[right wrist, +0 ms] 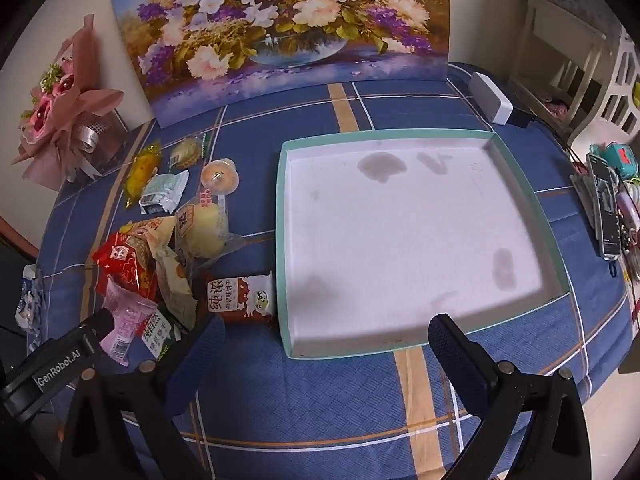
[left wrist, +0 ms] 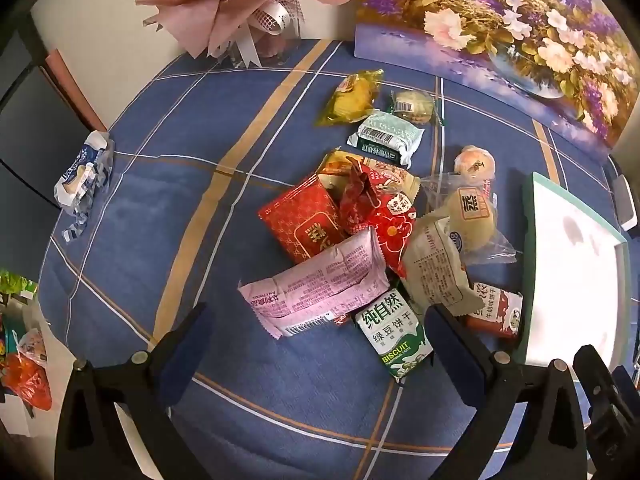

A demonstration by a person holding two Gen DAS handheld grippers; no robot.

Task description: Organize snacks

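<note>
A pile of wrapped snacks lies on the blue plaid tablecloth (left wrist: 160, 208): a pink packet (left wrist: 316, 288), a green-and-white biscuit packet (left wrist: 394, 330), a red packet (left wrist: 304, 222), a brown milk-biscuit packet (right wrist: 240, 294), a bun in clear wrap (left wrist: 472, 212) and several more. My left gripper (left wrist: 320, 340) is open and empty, just above the pink and green packets. A shallow white tray with a teal rim (right wrist: 412, 236) lies to the right of the pile, with nothing in it. My right gripper (right wrist: 326, 340) is open and empty at the tray's near edge.
A flower painting (right wrist: 280, 20) leans at the table's back. A pink bouquet (left wrist: 236, 4) stands at the back left. A blue-white wrapper (left wrist: 82, 176) lies at the left edge. A white box (right wrist: 490, 98), a phone (right wrist: 606, 208) and small items sit at the right.
</note>
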